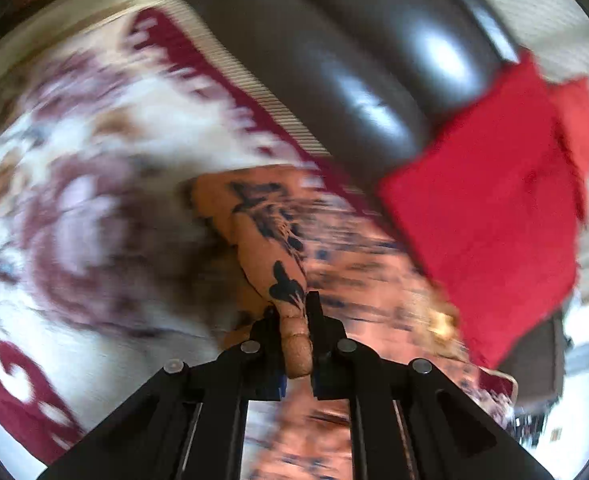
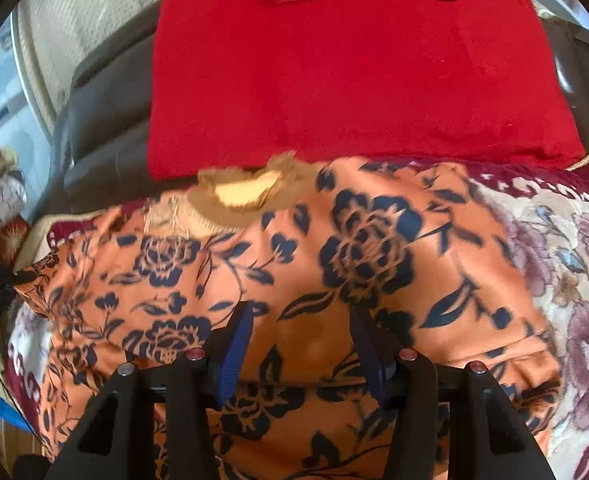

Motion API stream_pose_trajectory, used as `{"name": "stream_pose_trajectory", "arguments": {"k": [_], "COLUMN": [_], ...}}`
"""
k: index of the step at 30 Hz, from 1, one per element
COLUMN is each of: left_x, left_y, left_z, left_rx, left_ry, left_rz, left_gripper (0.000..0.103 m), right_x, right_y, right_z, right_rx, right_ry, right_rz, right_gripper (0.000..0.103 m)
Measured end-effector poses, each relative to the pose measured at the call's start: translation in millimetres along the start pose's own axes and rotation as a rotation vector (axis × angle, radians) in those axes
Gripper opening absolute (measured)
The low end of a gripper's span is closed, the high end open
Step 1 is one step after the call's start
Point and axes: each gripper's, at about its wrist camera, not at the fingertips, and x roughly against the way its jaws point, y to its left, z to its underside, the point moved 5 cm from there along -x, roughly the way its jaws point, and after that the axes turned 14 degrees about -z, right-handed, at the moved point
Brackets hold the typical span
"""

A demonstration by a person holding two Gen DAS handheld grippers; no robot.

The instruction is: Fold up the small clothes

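- Orange cloth with a dark blue flower print, the orange garment (image 2: 334, 264), lies spread over a floral blanket (image 2: 566, 280) of cream, mauve and maroon; take this garment as the landmark for everything else.
- Left gripper (image 1: 296, 320) is clamped tight on a rolled or bunched fold of the orange garment (image 1: 290, 276); the fold stands up between the two black fingers and its end pokes back past them toward the camera.
- Much of the left wrist view is smeared by blur, so the rest of the garment's lie on that side cannot be made out.
- Right gripper (image 2: 300, 324) hangs over the near middle of the orange garment with its blue-padded fingers (image 2: 236, 344) parted about halfway; cloth shows in the gap, but whether the pads touch it cannot be told, and they pinch nothing.
- At the garment's far edge sits a tan, frayed neckline patch (image 2: 246, 192) with a pale yellow piece inside it.
- Just beyond that far edge lies a red folded cloth (image 2: 350, 80), its near border touching or overlapping the orange fabric.
- Behind the red cloth, farther from the garment, runs a dark leather sofa cushion (image 1: 354, 60).
- At the garment's left corner in the right wrist view, the other gripper's dark frame shows at the picture's edge.
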Motion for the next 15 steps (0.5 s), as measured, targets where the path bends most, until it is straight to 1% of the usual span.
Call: {"name": "stream_pose_trajectory", "arguments": {"k": [2, 5, 6, 8, 10, 11, 12, 14, 15], "left_x": [21.5, 52.2, 62.5, 73.3, 78.4, 78.2, 77.1, 69.9, 66.1], "left_y": [-44.5, -120.6, -152.4, -195.7, -245.8, -267.9, -290.4, -327.9, -344.1], "left_z": [5.4, 19.1, 26.5, 40.8, 62.8, 75.6, 91.6, 126.3, 146.0], "left_rx": [-0.048, -0.12, -0.141, -0.172, -0.214, -0.237, -0.266, -0.328, -0.373], "left_ry": [-0.001, 0.007, 0.016, 0.041, 0.096, 0.135, 0.187, 0.32, 0.386], "left_rz": [0.072, 0.202, 0.258, 0.328, 0.406, 0.441, 0.47, 0.486, 0.481], "left_gripper": [0.008, 0.008, 0.008, 0.008, 0.008, 0.008, 0.01, 0.031, 0.048], "right_x": [5.3, 13.7, 15.9, 22.6, 28.5, 30.3, 34.7, 41.5, 46.4], "right_y": [-6.6, -15.5, -17.6, -28.0, -40.4, -45.1, -52.9, -61.4, -66.6], "right_z": [-1.9, -5.9, -6.5, -10.6, -15.3, -16.9, -19.7, -22.4, -24.3], "right_rx": [-0.025, -0.05, -0.05, -0.073, -0.112, -0.127, -0.153, -0.191, -0.221], "right_ry": [-0.016, -0.034, -0.029, -0.049, -0.066, -0.074, -0.088, -0.11, -0.124], "right_rz": [-0.005, -0.008, -0.005, 0.006, 0.0, -0.003, -0.009, -0.039, -0.076], "right_gripper": [0.055, 0.055, 0.055, 0.055, 0.055, 0.055, 0.055, 0.055, 0.056]}}
